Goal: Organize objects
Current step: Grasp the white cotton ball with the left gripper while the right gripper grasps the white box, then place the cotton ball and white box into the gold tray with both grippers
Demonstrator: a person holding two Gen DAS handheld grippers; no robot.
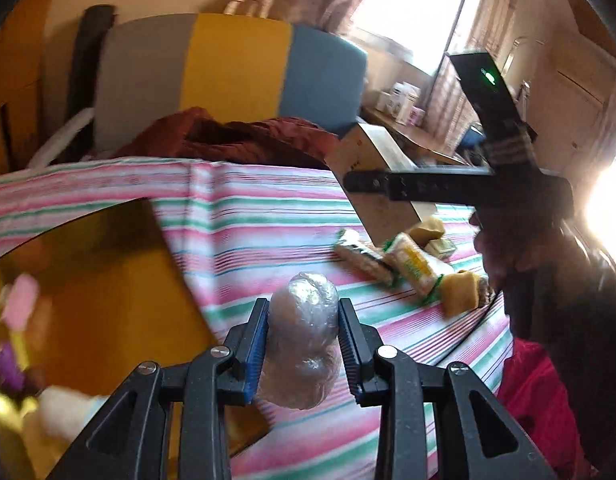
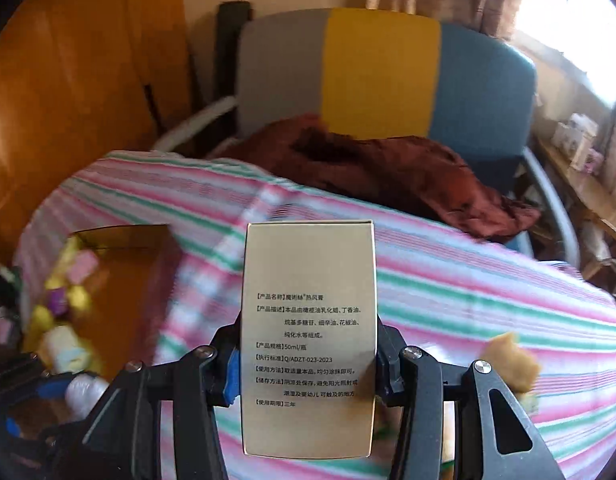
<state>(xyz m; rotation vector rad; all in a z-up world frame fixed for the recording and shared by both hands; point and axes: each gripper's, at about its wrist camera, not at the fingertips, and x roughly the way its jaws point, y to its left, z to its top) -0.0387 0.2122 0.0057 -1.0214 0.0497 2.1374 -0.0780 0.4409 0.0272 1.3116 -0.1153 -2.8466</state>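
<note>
We've got both loads up off the bench (image 1: 268, 216). Left gripper (image 1: 302, 312) jaws clenched on the plastic-wrapped bundle (image 1: 304, 336); right gripper (image 2: 308, 356) jaws clenched on the gold carton (image 2: 310, 340), held upright. The open box (image 1: 108, 280) w/ small items sits left of the bundle. Judgement: carry both over the box's open top, lower inside, release only once they're resting there; don't squeeze the carton flat.

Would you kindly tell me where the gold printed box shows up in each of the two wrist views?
Left wrist view: the gold box sits at upper right, carried by the right tool above the striped cloth.
Right wrist view: the box fills the lower centre, clamped between the fingers.
Shared landmark: the grey, yellow and blue chair back.
</note>
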